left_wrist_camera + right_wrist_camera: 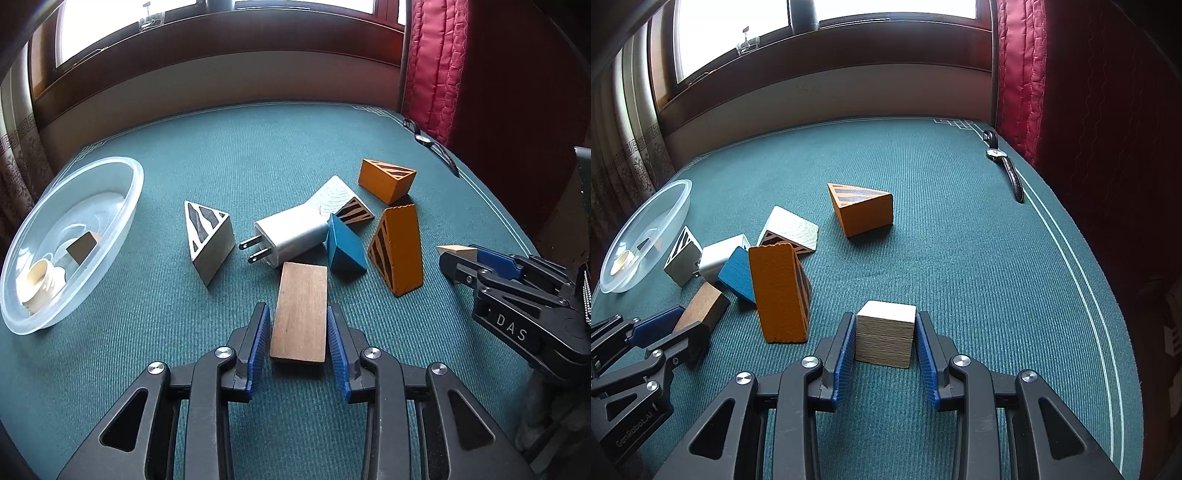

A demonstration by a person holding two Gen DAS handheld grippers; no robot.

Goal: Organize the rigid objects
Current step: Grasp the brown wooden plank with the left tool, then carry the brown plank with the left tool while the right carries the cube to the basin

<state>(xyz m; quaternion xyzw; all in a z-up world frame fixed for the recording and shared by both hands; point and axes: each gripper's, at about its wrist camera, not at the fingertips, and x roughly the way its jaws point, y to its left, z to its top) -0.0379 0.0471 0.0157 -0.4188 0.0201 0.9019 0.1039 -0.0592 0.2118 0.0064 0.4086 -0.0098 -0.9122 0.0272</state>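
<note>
On green table cloth (258, 155): 2 hand-held grippers, each straddling 1 block.

Left hand-held gripper (298, 325): brown wooden block (300, 314) lies flat between the blue pads. A thin gap shows on both sides, so the pads are not pressing; jaws slightly apart, nothing held. Block rests on the table.

Right hand-held gripper (885, 334): pale wooden block (885, 334) sits between the pads, both in contact with its sides; closed on the block. Block's underside meets the cloth.

Loose pile near table centre: white plug adapter (290, 234), blue wedge (345, 247) leaning on it, 2 orange striped wedges (397, 247) (386, 179), 1 grey striped wedge (210, 240), 1 pale striped wedge (341, 201) behind the adapter.

Far left: clear plastic bowl (122, 177) holding 1 small brown block (82, 248) and 1 cream cap-like item (40, 282).

Far right edge: wristwatch (1004, 162), dark strap, lying flat.
</note>
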